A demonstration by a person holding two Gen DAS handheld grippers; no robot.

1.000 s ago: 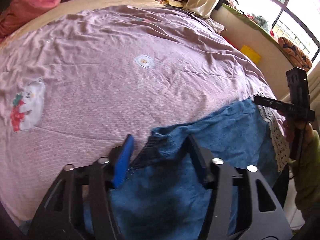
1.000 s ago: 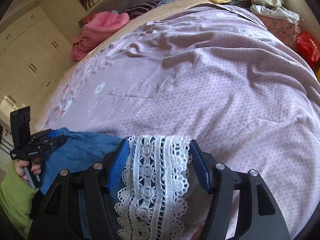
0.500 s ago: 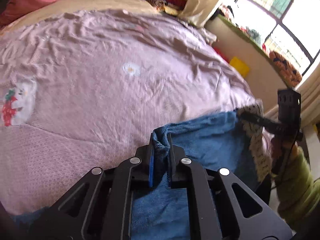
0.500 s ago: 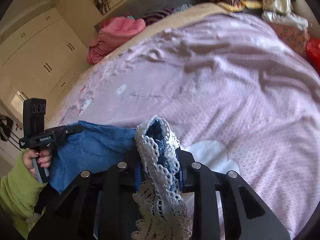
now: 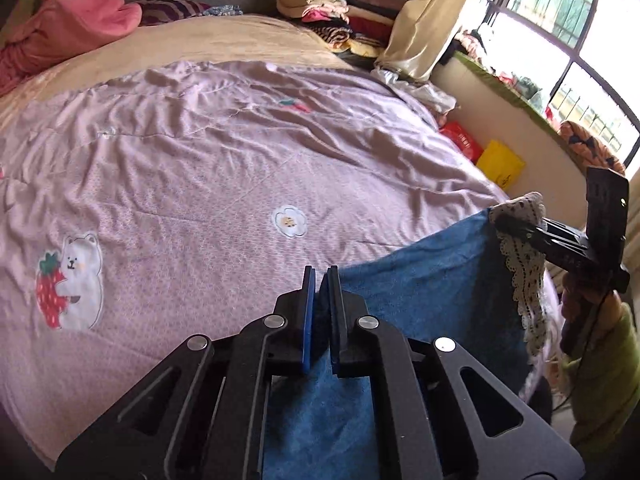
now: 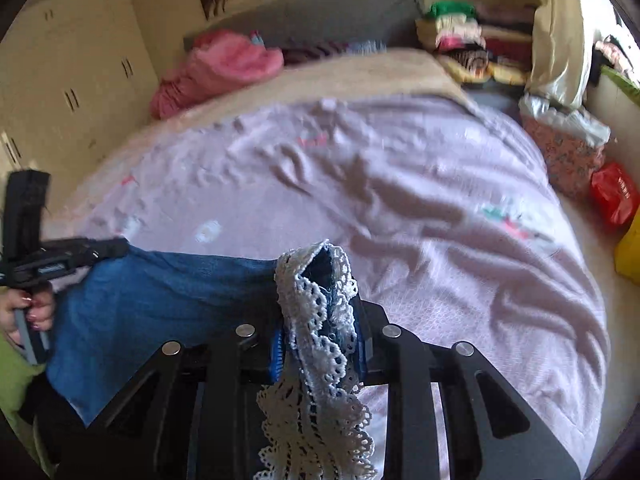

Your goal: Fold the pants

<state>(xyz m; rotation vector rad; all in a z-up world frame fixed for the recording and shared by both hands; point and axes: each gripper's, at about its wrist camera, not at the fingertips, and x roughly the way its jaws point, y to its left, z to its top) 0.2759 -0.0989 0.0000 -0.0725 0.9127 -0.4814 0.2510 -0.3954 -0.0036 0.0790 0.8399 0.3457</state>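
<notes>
The blue denim pants (image 5: 424,280) with a white lace hem (image 5: 520,276) hang stretched between my two grippers above the near edge of the bed. My left gripper (image 5: 321,280) is shut on one top corner of the denim. My right gripper (image 6: 320,320) is shut on the other end, with the lace hem (image 6: 316,360) bunched between its pads. Each gripper shows in the other's view: the right one (image 5: 516,228) at far right, the left one (image 6: 108,250) at far left, with the denim (image 6: 160,300) spanning between them.
The bed is covered by a wrinkled pink quilt (image 5: 200,184) with a bear print (image 5: 76,280). Pink bedding (image 5: 68,28) and stacked folded clothes (image 5: 336,16) lie at the head. Red and yellow bags (image 5: 488,156) sit beside the bed under the window.
Both grippers closed on the pants, the left on the denim edge and the right on the lace hem. Both then lifted, raising the pants off the bed and pulling them taut.
</notes>
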